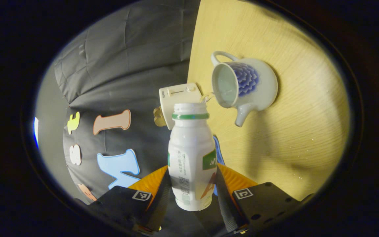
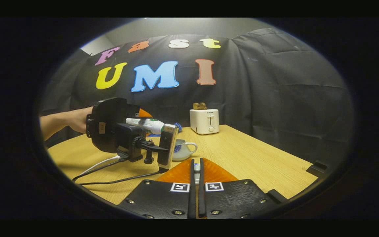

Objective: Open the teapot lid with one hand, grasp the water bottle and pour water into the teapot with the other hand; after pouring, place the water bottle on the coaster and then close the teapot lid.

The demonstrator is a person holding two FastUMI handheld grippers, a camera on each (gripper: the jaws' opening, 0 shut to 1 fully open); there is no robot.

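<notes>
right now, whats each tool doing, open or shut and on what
Left tool: shut on the water bottle, tipped toward the open teapot.
Right tool: fingers nearly together on a small whitish piece, likely the teapot lid; cannot be told for sure.

The water bottle [image 1: 192,158] is white with a green neck ring; the teapot [image 1: 245,86] is white with blue petal scales; the toaster [image 2: 204,121] is cream; the table [image 1: 285,138] is pale wood-grain.

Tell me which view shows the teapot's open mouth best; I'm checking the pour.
The left gripper view: it looks straight into the lidless teapot. In the right gripper view the left gripper hides most of it.
</notes>
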